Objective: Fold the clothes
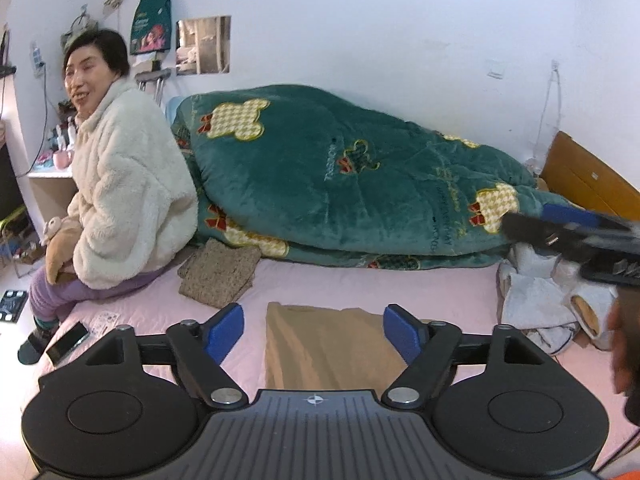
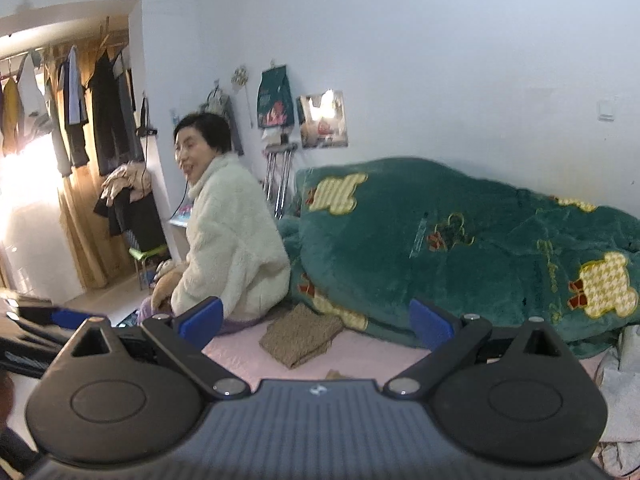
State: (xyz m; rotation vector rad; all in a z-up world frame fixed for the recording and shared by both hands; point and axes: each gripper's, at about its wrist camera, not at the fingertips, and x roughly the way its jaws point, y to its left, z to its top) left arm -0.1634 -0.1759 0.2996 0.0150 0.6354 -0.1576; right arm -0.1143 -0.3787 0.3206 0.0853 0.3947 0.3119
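Grippers: left gripper (image 1: 313,334) and right gripper (image 2: 316,320) both gape, empty. Tan garment (image 1: 328,348) lies folded; next, pinch the grey heap (image 1: 536,304) by one edge.

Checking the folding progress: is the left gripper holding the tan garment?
No, the left gripper is open with nothing between its blue fingers, and the tan garment lies flat on the pink sheet.

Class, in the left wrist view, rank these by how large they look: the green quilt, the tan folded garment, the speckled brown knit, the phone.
1. green quilt
2. tan folded garment, though nearness inflates it
3. speckled brown knit
4. phone
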